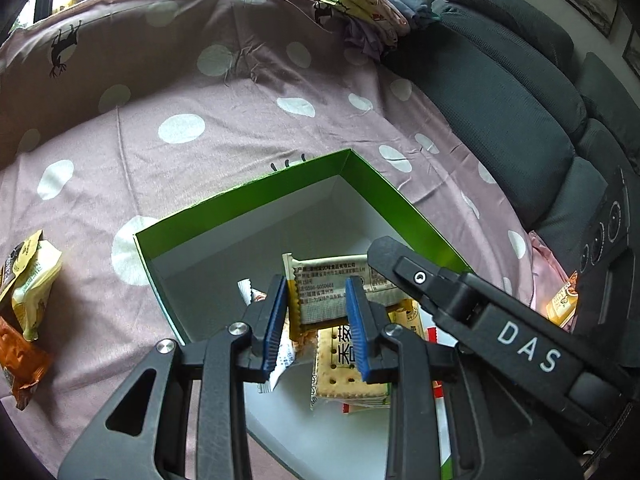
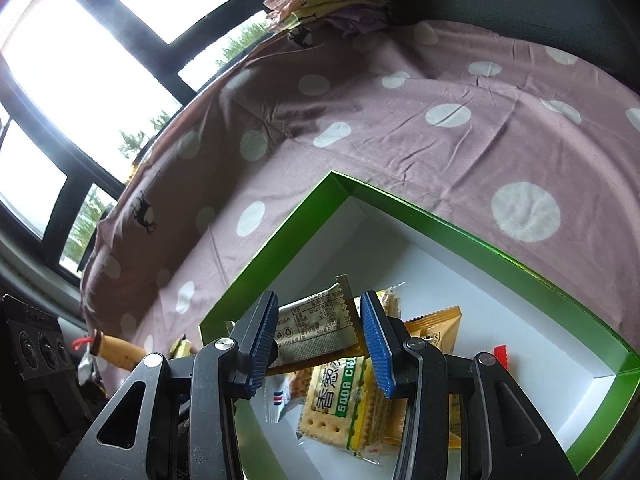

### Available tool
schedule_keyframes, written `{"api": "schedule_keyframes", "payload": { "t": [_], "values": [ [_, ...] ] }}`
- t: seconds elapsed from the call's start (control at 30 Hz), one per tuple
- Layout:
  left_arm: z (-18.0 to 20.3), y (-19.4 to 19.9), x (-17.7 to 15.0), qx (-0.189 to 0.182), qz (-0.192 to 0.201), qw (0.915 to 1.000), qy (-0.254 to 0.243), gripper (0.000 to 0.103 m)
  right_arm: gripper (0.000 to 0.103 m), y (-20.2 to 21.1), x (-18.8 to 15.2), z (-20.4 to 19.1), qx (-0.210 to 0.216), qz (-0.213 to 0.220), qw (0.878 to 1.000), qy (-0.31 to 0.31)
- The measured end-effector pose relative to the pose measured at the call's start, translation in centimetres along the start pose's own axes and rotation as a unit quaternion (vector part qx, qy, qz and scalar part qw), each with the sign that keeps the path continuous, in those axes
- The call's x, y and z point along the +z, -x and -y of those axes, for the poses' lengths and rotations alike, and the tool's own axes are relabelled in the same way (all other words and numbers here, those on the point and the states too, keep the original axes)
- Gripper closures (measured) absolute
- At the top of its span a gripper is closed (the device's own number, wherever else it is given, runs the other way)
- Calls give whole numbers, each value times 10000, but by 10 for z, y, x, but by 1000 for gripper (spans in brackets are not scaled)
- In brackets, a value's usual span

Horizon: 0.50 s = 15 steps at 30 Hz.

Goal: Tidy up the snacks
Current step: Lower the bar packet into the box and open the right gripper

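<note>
Silver-and-gold wrapper: a snack packet (image 1: 332,284) is seen clamped between the blue pads of the left gripper (image 1: 320,324), hanging over the box.
Second packet: a like packet (image 2: 316,330) is seen clamped in the right gripper (image 2: 320,340), its long axis lying across the jaws, one sealed end pointing up and far.
Relation below: both held packets are judged to hang directly above the pile, so the coming move is mostly downward.
Pile: soda crackers (image 2: 340,404) lie at the near side of the floor.
Green box (image 1: 384,196): its white floor is bare toward the far corner.
Left on the bedsheet (image 1: 224,128): loose snacks (image 1: 28,288) are seen outside the box, nearer the left hand.
</note>
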<state>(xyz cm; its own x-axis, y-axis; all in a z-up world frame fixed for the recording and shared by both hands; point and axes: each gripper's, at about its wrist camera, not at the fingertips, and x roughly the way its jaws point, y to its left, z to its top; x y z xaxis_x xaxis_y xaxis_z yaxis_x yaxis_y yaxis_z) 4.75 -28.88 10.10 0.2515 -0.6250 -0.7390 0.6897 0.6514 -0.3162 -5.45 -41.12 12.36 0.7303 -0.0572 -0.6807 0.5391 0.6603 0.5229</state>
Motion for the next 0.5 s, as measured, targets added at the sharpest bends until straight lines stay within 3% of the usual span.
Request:
{"api": "schedule_keyframes", "payload": {
  "t": [0.5],
  "values": [
    [-6, -20, -1, -122, -487, 9979, 403, 73, 57, -9, 1, 10, -280, -182, 9993, -157]
  ]
}}
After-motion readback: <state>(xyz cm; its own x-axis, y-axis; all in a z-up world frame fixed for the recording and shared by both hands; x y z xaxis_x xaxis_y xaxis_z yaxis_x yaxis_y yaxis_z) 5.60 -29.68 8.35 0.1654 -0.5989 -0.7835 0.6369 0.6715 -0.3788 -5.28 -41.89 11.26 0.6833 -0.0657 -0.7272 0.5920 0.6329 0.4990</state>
